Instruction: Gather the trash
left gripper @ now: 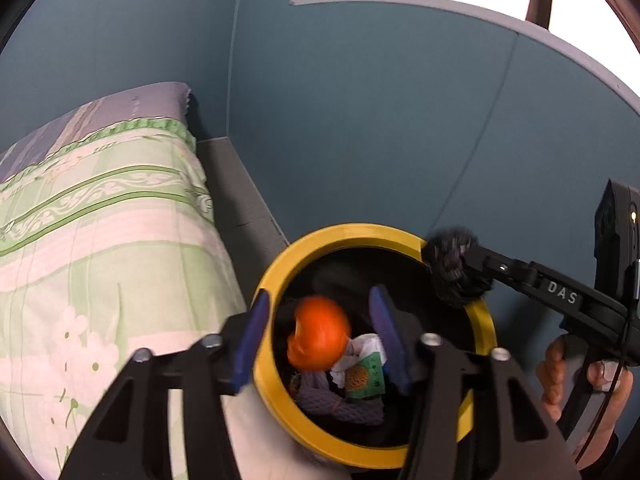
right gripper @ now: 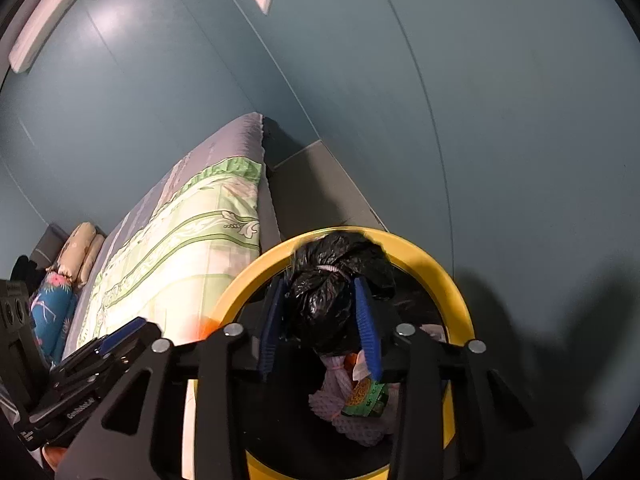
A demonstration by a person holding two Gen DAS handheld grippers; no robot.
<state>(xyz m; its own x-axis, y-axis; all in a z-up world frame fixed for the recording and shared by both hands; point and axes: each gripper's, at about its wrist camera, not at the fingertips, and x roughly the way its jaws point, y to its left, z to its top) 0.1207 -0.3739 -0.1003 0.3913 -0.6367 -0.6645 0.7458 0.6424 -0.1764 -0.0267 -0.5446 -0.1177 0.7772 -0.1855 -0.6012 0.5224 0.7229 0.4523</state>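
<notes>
A round bin with a yellow rim stands beside the bed. My left gripper hangs over its mouth with the jaws wide apart. A blurred orange piece of trash sits between the blue pads, touching neither. My right gripper is over the same bin. A knotted black plastic bag sits loosely between its parted pads. Inside the bin lie a purple foam net, a green packet and white paper.
A bed with a green floral quilt runs along the left, with pillows at its far end. Blue wall panels and a grey ledge stand behind the bin. A person's hand holds the right gripper's handle.
</notes>
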